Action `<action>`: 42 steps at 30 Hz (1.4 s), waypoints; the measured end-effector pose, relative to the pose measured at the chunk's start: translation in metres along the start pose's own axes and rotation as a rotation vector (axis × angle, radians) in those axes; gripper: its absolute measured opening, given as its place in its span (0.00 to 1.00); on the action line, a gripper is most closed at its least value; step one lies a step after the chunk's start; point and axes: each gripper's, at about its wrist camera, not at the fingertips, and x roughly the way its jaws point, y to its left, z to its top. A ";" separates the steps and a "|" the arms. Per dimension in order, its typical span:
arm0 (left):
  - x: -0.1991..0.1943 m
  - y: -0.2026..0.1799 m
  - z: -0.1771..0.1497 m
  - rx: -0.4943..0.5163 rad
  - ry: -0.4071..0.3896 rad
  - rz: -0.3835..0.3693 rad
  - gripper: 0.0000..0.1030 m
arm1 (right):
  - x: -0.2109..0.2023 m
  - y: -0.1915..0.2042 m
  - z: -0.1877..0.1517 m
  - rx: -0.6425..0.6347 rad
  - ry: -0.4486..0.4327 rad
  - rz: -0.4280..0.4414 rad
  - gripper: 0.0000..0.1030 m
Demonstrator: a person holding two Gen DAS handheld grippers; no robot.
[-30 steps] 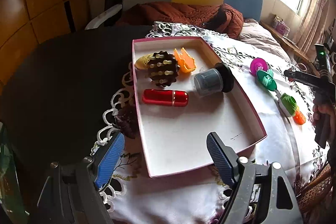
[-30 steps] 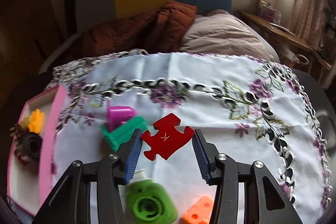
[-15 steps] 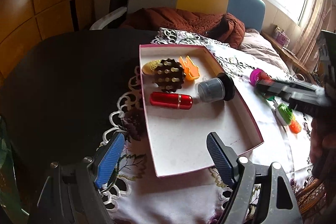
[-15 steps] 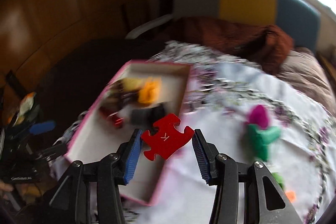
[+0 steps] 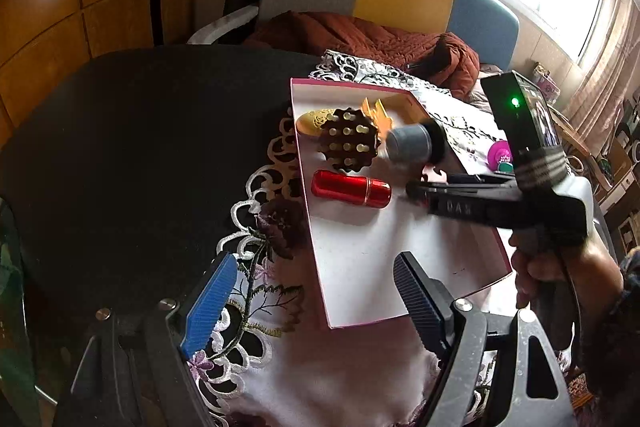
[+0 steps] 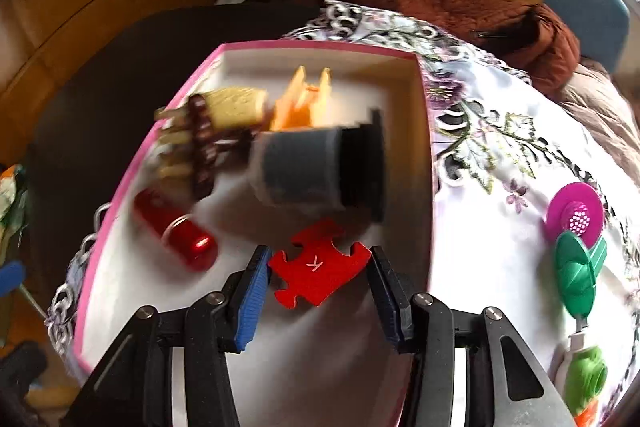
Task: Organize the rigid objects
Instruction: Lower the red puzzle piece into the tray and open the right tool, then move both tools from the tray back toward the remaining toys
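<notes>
My right gripper (image 6: 319, 261) is shut on a red jigsaw piece (image 6: 320, 277) marked K and holds it above the near part of a pink-rimmed white tray (image 6: 132, 163). In the tray lie a red cylinder (image 6: 176, 231), a grey cup with a black lid (image 6: 308, 167), a brown studded disc (image 5: 349, 145), an orange piece (image 6: 304, 103) and a yellow item (image 6: 236, 103). In the left wrist view the right gripper (image 5: 416, 187) reaches over the tray (image 5: 360, 267) from the right, side-on. My left gripper (image 5: 312, 287) is open at the tray's near corner, with nothing between its fingers.
On the embroidered white cloth (image 6: 492, 155) right of the tray lie a magenta disc (image 6: 574, 215), a dark green piece (image 6: 576, 271) and a light green toy (image 6: 586, 379). A person's hand (image 5: 536, 271) holds the right gripper. Dark tabletop (image 5: 140, 147) spreads to the left; a sofa stands behind.
The right gripper has swung left from over the cloth to above the tray, still holding the red jigsaw piece. The left gripper has drifted slightly and stays open.
</notes>
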 end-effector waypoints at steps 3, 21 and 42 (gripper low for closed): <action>0.000 -0.002 0.000 0.008 -0.003 0.003 0.80 | -0.004 -0.004 0.000 -0.003 -0.010 0.007 0.51; -0.006 -0.012 -0.002 0.037 -0.017 0.025 0.80 | -0.045 -0.002 -0.021 -0.019 -0.128 0.000 0.69; -0.011 -0.031 -0.007 0.085 -0.022 0.017 0.80 | -0.099 -0.027 -0.043 0.003 -0.239 -0.044 0.78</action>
